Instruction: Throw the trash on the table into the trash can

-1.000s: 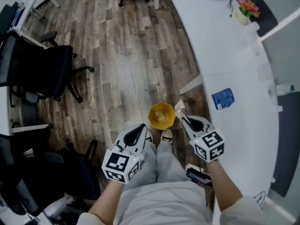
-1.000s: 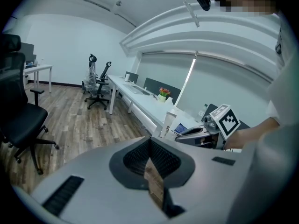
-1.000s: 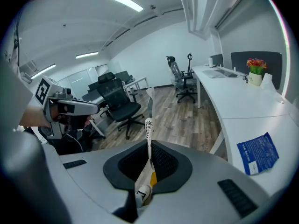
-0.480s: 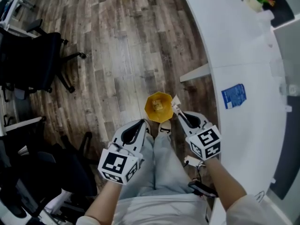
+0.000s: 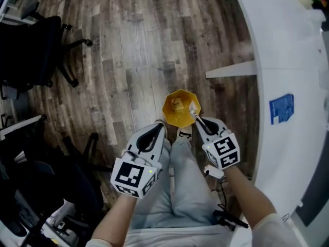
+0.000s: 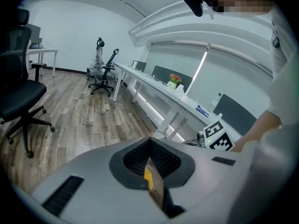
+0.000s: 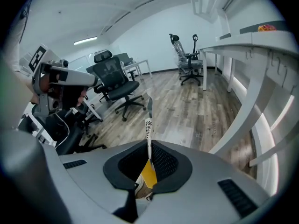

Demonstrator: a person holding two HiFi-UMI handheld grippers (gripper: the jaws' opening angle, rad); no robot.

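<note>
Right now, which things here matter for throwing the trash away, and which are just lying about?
In the job: yellow trash can; white wrapper, held over the can by the right gripper, jaws shut on it; scrap already inside the can.

Lying about: black office chair; potted flowers on the white table; left gripper, shut and empty.

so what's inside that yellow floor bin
A pale crumpled scrap lies in the yellow octagonal bin. The right claw holds a thin white wrapper over its right edge, hiding anything there.
</note>
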